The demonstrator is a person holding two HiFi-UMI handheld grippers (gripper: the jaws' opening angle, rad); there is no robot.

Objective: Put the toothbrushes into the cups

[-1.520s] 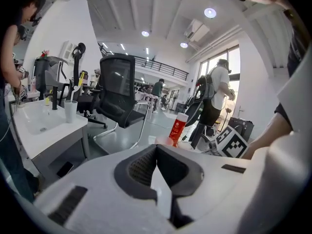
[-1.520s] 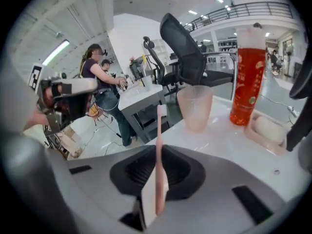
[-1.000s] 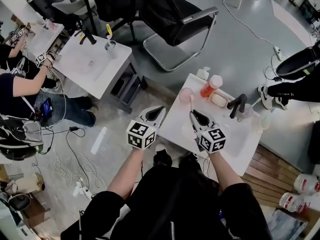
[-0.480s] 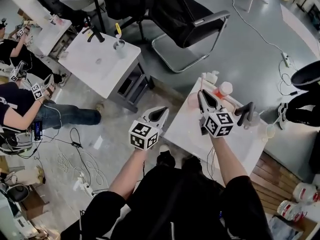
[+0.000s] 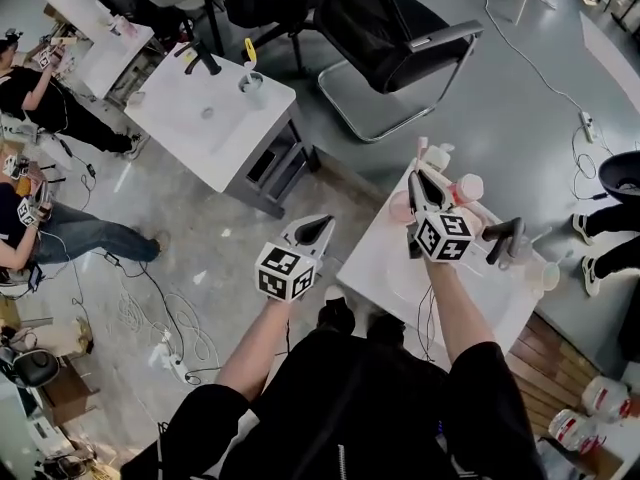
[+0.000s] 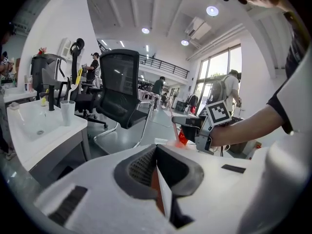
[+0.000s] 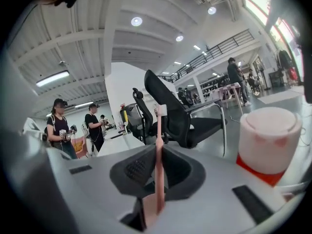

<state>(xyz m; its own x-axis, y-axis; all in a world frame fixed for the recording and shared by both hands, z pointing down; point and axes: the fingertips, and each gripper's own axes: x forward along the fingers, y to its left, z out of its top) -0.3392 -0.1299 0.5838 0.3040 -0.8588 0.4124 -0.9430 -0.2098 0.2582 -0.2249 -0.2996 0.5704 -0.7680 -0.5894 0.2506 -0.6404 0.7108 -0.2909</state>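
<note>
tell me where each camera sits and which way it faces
Head view: on the person's head, looking steeply down at the white table; both forearms, the left tongs and the right tongs show.
Left gripper view: on the left tongs, looking over its shut jaws toward the black chair and the right tongs.
Right gripper view: on the right tongs, looking past the toothbrush it grips.
Shared: all three show the chair.

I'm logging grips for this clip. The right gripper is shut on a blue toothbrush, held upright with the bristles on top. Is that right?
Not quite: the toothbrush is pink, not blue. The right gripper is shut on it, upright with the bristles on top, as the right gripper view shows.
</note>
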